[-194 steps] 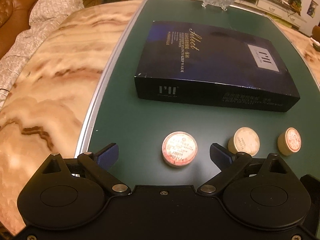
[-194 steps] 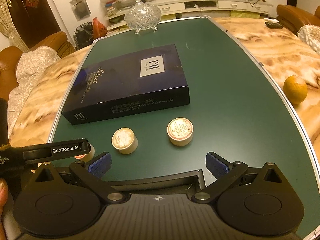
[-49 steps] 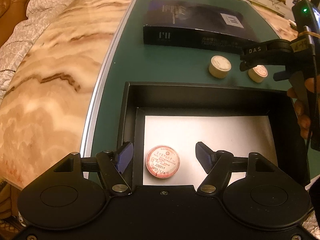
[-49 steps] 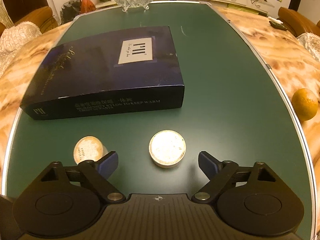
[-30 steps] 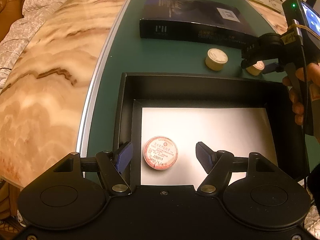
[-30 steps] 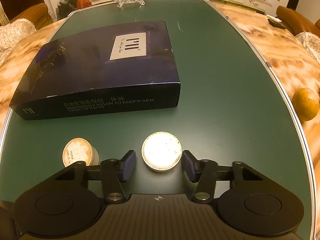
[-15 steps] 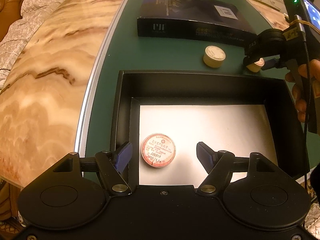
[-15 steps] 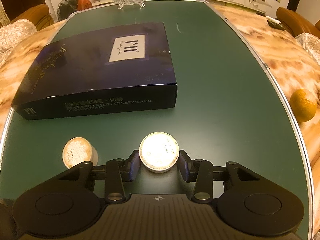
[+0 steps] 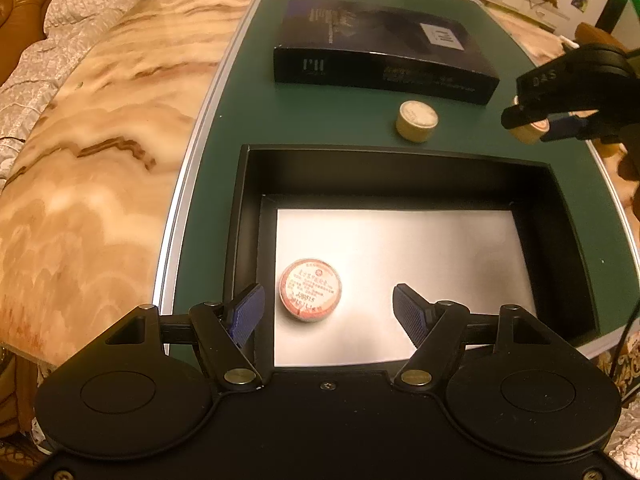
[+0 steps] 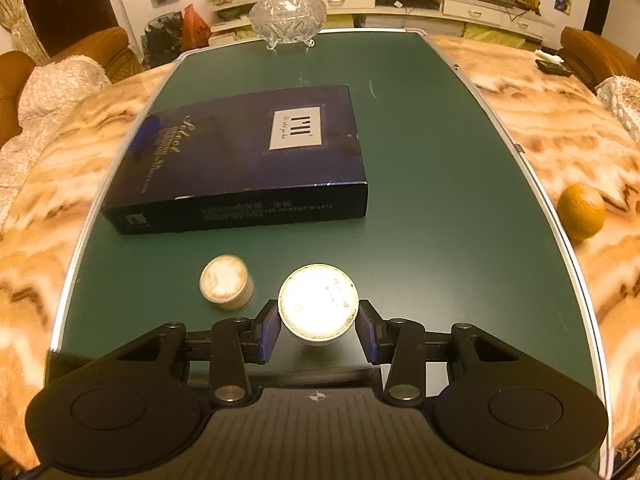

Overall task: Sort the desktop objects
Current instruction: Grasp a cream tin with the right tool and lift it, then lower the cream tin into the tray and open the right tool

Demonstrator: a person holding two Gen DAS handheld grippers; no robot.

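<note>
In the left wrist view, the left gripper (image 9: pixel 326 306) sits at the bottom of the frame with its two blue pads wide apart, and it holds nothing. Between the pads, closer to the left one, a red-topped tin (image 9: pixel 310 294) lies on the white floor of the black open box (image 9: pixel 256 176) in the middle of the frame. Above the box, a small cream tin (image 9: pixel 416 121) stands on the green mat (image 9: pixel 248 120). A dark blue flat box (image 9: pixel 380 56) lies near the top. At the right edge, the right gripper (image 9: pixel 534 126) squeezes a pale tin (image 9: pixel 526 133) and holds it off the mat. In the right wrist view, the right gripper (image 10: pixel 318 326) sits low in the middle, and its pads press on both sides of the pale tin (image 10: pixel 318 302), which has a bright, shiny lid. The small cream tin (image 10: pixel 226 282) stands just to its left on the green mat (image 10: pixel 440 200). The dark blue flat box (image 10: pixel 248 152) lies above them. A glass bowl (image 10: pixel 288 20) stands at the top, and an orange (image 10: pixel 581 210) rests at the right on the marble table (image 10: pixel 560 120).
</note>
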